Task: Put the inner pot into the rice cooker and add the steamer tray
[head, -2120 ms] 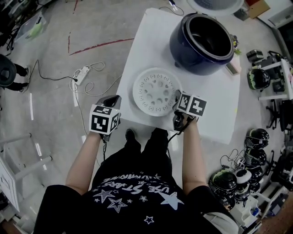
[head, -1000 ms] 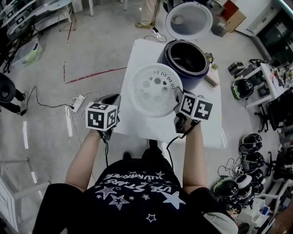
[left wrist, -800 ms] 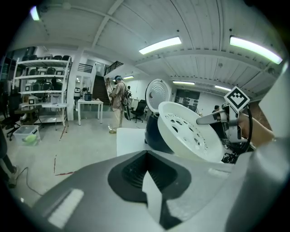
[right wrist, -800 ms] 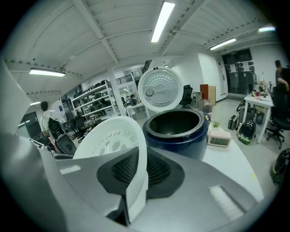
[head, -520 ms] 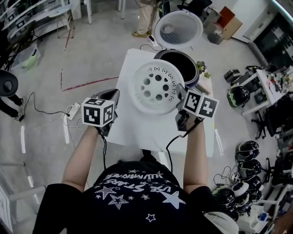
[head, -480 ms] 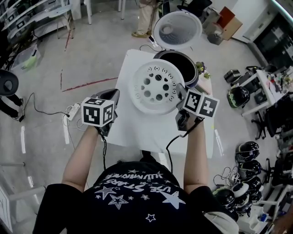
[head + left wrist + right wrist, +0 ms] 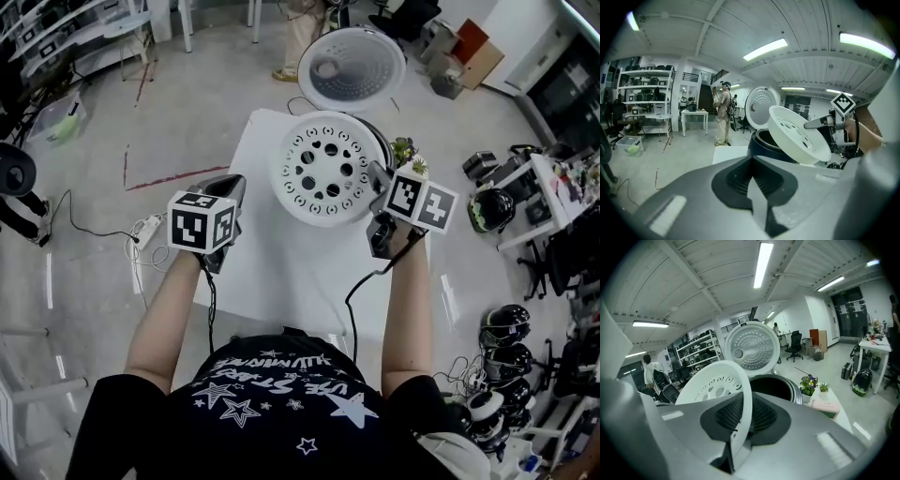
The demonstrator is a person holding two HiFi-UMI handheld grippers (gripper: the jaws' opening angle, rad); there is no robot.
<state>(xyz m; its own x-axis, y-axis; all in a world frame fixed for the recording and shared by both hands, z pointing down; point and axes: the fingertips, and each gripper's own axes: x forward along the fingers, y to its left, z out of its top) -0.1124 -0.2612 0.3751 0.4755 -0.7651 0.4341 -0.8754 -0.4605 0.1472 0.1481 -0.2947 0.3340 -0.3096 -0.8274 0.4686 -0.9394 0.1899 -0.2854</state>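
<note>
Right hand-held gripper (image 7: 377,178) pinched shut on steamer tray (image 7: 330,169) rim; tray tilted, hangs to its left, over rice cooker (image 7: 783,386) just ahead and below. Left hand-held gripper (image 7: 230,187) closed, empty, farther off. Tray likely needs levelling before lowering.

Head view looks steeply down on the counter (image 7: 281,272); both gripper views face forward, close, sharing the steamer tray (image 7: 328,169).

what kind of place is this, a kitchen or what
Most likely a robotics lab or workshop, not a kitchen: metal shelves loaded with gear, helmets heaped at the side, and a power strip with cables trailing across a bare concrete floor.
</note>
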